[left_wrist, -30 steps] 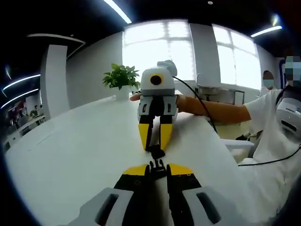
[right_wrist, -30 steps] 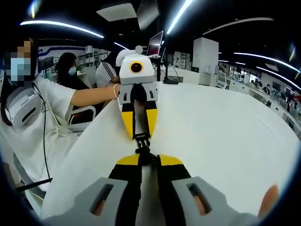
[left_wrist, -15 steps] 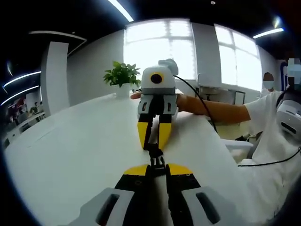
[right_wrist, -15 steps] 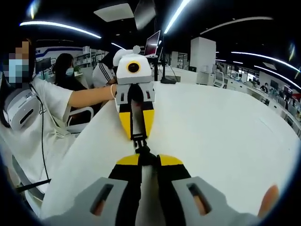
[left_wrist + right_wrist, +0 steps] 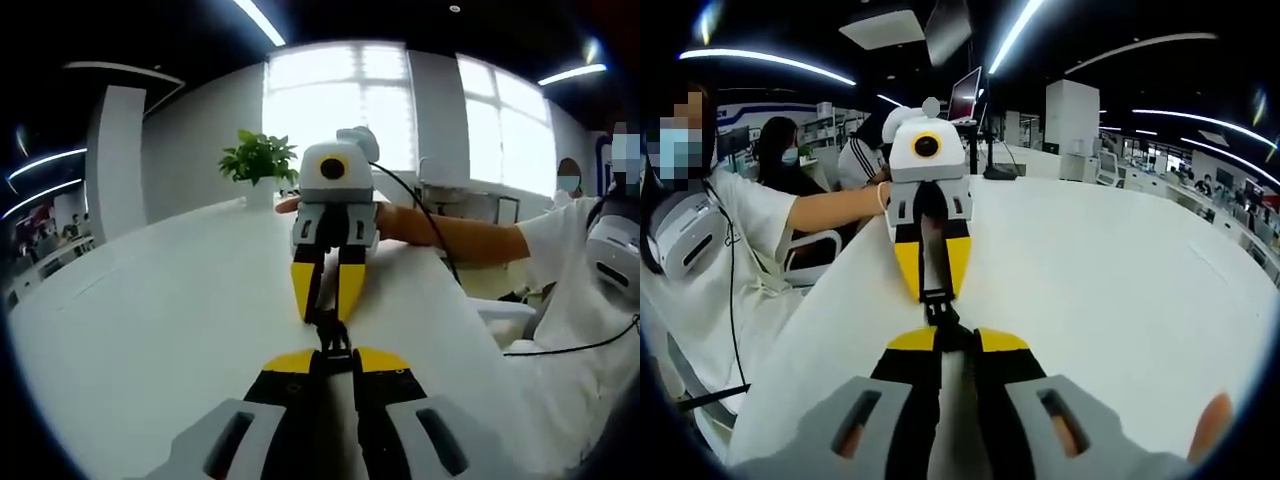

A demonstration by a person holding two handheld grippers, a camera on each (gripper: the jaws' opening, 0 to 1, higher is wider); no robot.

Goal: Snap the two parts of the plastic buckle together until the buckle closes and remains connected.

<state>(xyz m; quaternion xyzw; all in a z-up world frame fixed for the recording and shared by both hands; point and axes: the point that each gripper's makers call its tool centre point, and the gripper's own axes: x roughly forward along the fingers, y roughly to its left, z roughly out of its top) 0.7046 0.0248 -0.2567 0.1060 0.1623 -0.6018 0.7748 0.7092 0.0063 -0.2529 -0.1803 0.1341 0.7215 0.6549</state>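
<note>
Buckle: small black plastic buckle (image 5: 333,338), judged light, stiff, slippery.
Hold: left gripper (image 5: 334,362) and right gripper (image 5: 943,341) each clamped an end.

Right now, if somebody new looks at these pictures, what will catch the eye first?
First, the two yellow-tipped grippers meeting nose to nose above the white table: the left gripper and the right gripper each shut on a half of the small black buckle, pressed together between them. Next, the green potted plant at the table's far edge.
</note>
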